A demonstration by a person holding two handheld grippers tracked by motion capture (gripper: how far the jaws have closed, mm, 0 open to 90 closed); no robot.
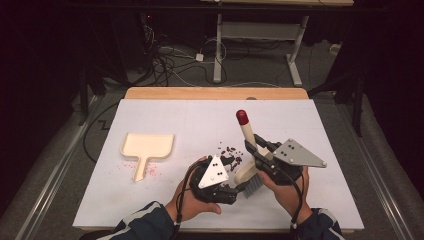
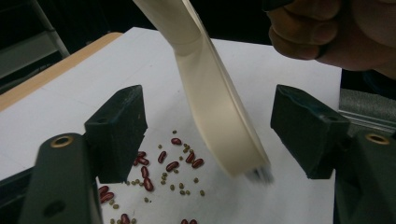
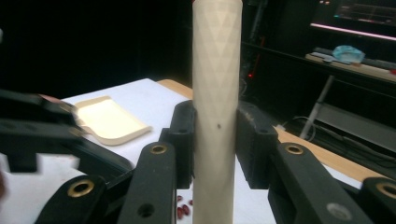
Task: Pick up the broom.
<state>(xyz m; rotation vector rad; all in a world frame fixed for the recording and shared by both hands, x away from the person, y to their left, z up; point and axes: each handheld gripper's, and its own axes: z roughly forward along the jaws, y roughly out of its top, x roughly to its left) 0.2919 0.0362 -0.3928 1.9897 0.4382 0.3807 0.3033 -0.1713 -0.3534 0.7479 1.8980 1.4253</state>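
This looks like a lab or recording room rather than a home: a white-topped table (image 1: 150, 200) with a bare wooden edge stands on grey carpet (image 1: 345, 130), ringed by dark curtained walls. At the upper middle of the high view, loose cables (image 1: 170, 62) and a power plug sprawl across the floor beside the white metal legs of a desk (image 1: 295, 55). At the upper right of the right gripper view, a lit screen (image 3: 359, 14) glows above a cluttered bench (image 3: 355, 65).

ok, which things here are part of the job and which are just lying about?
In the job:
- brush, clamped in right gripper
- spilled beans
- dustpan
- left gripper, jaws apart, holding nothing

Lying about:
- cables on the floor
- desk frame behind the table
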